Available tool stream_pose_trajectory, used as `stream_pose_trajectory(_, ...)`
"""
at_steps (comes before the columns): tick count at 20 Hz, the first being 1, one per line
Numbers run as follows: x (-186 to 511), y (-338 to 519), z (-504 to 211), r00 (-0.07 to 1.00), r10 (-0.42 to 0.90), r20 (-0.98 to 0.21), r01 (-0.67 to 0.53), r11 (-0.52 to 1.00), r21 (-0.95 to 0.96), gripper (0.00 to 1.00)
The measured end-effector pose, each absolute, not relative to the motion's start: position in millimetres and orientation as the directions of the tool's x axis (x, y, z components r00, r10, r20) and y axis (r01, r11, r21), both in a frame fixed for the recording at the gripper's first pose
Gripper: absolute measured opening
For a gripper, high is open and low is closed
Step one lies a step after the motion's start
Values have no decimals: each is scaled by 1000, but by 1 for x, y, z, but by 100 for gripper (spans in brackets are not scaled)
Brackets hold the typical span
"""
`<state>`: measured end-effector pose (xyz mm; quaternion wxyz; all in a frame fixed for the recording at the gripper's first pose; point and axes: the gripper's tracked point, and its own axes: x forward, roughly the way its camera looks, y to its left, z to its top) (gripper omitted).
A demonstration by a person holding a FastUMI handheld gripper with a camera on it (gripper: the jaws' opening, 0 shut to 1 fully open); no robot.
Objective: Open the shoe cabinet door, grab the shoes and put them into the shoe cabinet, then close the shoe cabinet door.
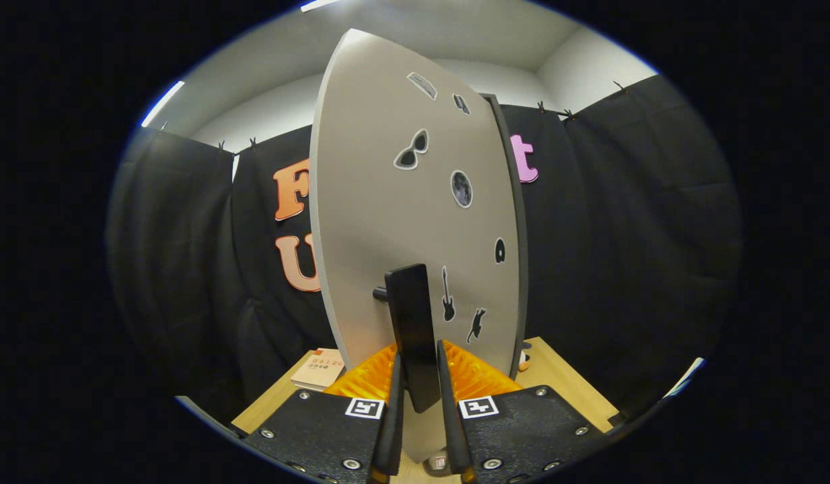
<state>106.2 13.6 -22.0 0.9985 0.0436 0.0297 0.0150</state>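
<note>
In the gripper view we have the tool (pixel 420 396) clenched on the dark handle (pixel 412 329) of the cabinet door (pixel 388 202), one finger pressing each side of the flat grip. The door stands close ahead of us, seen at an angle, with its left edge nearer than its dark right edge, and small stickers (pixel 411 150) are scattered over its face. Below the door, the wooden bench (pixel 563 383) runs off to both sides, and a booklet (pixel 319 368) lies on it just left of the door's lower corner.

We judge that we are in a door step, opening or closing; the frame alone does not settle which. The shoes are hidden from us here. The next move calls for keeping the squeeze firm and following the door's arc around its hinge, so the handle does not slip from the fingers.
</note>
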Motion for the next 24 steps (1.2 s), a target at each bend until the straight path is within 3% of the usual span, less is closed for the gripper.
stream_pose_trajectory(24,67,-115,-30,997,-65,-40,68,995,72,26)
